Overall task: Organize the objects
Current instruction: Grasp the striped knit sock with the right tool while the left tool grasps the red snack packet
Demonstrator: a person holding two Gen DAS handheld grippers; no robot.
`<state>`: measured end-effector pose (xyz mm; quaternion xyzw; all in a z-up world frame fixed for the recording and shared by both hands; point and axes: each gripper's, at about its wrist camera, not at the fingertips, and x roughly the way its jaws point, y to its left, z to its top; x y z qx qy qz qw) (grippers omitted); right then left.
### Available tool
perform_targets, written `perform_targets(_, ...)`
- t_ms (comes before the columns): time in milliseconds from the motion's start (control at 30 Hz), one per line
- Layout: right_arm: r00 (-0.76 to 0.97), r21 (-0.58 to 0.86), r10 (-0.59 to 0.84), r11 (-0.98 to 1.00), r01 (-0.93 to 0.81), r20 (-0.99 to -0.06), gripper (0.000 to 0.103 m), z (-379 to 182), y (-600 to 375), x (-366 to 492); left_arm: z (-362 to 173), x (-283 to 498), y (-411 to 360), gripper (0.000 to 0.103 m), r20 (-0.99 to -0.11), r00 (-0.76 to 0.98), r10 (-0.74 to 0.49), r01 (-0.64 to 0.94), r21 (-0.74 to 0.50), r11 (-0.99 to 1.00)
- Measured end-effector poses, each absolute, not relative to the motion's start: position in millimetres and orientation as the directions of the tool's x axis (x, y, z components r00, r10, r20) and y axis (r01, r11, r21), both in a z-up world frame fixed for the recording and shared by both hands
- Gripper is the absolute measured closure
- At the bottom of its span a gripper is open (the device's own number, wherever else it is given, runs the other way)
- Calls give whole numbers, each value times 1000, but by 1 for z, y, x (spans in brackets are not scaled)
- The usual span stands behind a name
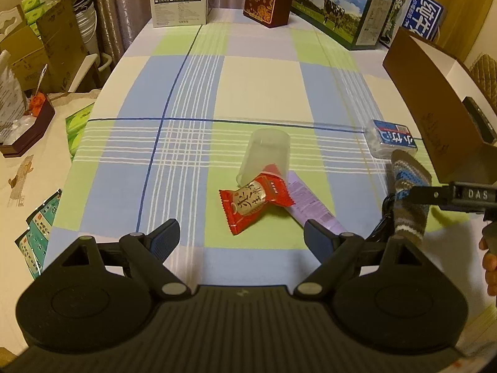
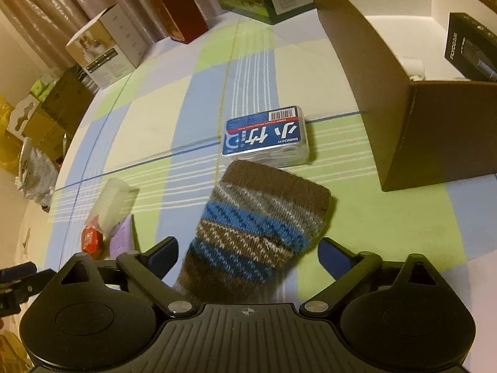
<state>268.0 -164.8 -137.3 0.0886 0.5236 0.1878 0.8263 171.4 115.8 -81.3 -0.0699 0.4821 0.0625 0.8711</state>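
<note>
The left gripper (image 1: 240,234) hovers with its jaws wide apart over the desk (image 1: 257,87), just short of a red packet (image 1: 254,200) lying against a tipped cup (image 1: 264,158) and a purple tube (image 1: 310,205). The right gripper (image 2: 247,253) is spread too, a striped sock (image 2: 257,230) between its fingers, near a tissue pack (image 2: 265,136) and a brown box (image 2: 400,99).

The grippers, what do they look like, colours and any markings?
Both the left gripper and the right gripper are matte black, with round housings, a ribbed centre plate, silver pivot pins and dark blue ribbed pads. The right one shows "DAS" lettering.
</note>
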Motion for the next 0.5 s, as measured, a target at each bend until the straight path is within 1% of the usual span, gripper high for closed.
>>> perform_targets(33,378,345,403,914,-214,-834,19,-140,-164,269,-83,173,117,19,-851,524,39,-174,-62,983)
perform_targets(67,376,345,403,914,-214,-834,39,-141,-164,270,-85,174,117,19,-852,522,37,-172,-63,983)
perform_targets(100,377,346,403,914,-213,-834,43,-142,-165,270,-86,176,117,19,-853,521,33,-168,-64,984)
perform_targets(133,380,365,421,906,-213,-824,57,-140,-167,270,-87,178,117,19,-853,521,30,-162,-65,985)
perform_targets(167,383,391,447,894,-216,-809,79,-138,-170,269,-88,179,117,19,-853,521,28,-157,-63,986)
perform_targets(267,413,384,442,897,-218,-796,84,-128,-177,267,-91,183,116,19,-851,524,22,-136,-58,989)
perform_targets(333,436,391,444,896,-210,-783,84,-120,-185,265,-93,184,116,19,-849,527,18,-117,-51,992)
perform_targets(500,453,379,422,906,-188,-785,84,-107,-204,258,-101,190,112,21,-841,541,12,-36,-8,999)
